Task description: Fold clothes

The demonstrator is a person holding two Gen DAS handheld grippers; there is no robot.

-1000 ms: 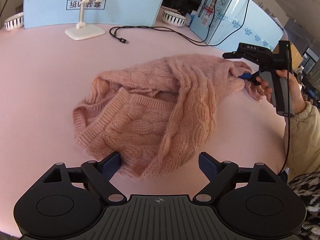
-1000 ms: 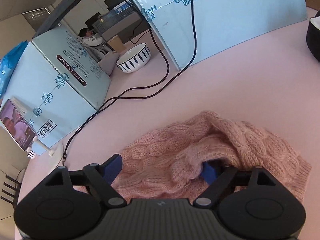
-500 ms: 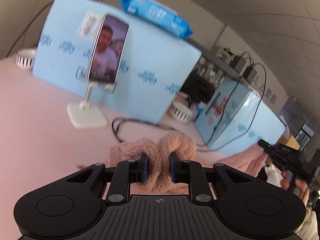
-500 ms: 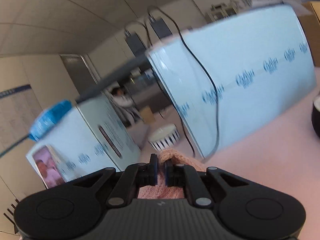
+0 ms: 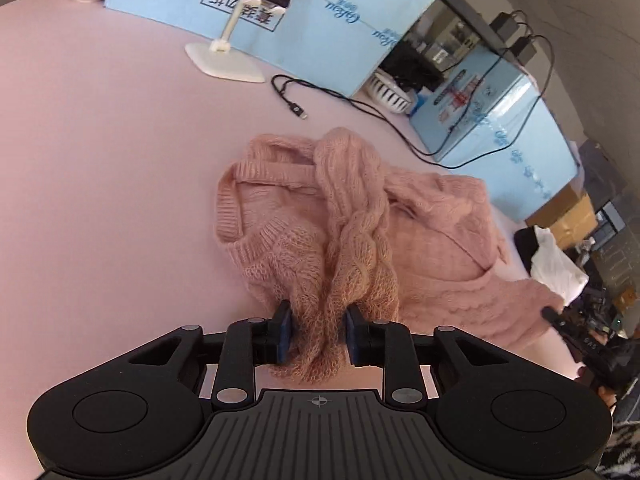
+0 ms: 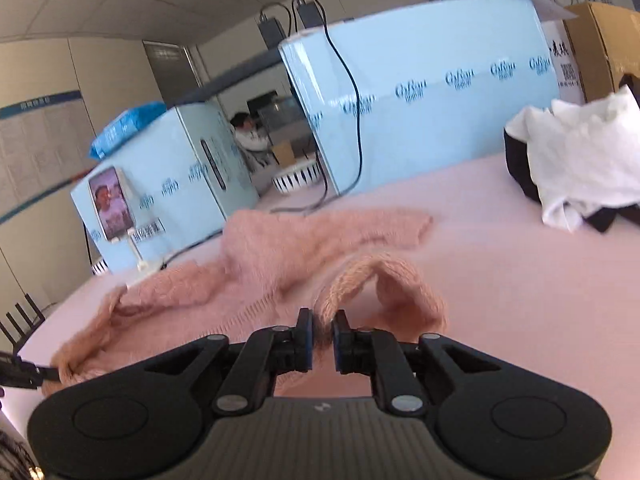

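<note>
Pink cable-knit sweater [image 5: 360, 232], bunched at frame centre on the table [image 5: 100, 200], judged soft, limp and stretchy, best held at ribbed edges; left gripper [image 5: 316, 334] and right gripper [image 6: 322, 340] fingers each pinch a fold.

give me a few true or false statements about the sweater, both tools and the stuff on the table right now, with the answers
1. The left tool is clamped on a bunched part of the pink sweater. True.
2. The right tool is wide open with nothing in it. False: it is closed on a ribbed edge of the sweater.
3. The sweater lies neatly folded in a flat rectangle. False: it is crumpled and spread unevenly on the pink table.
4. A phone on a white stand stands on the table beyond the sweater. True.
5. A black cable lies across the top of the sweater. False: it lies on the table beyond it, apart.
</note>
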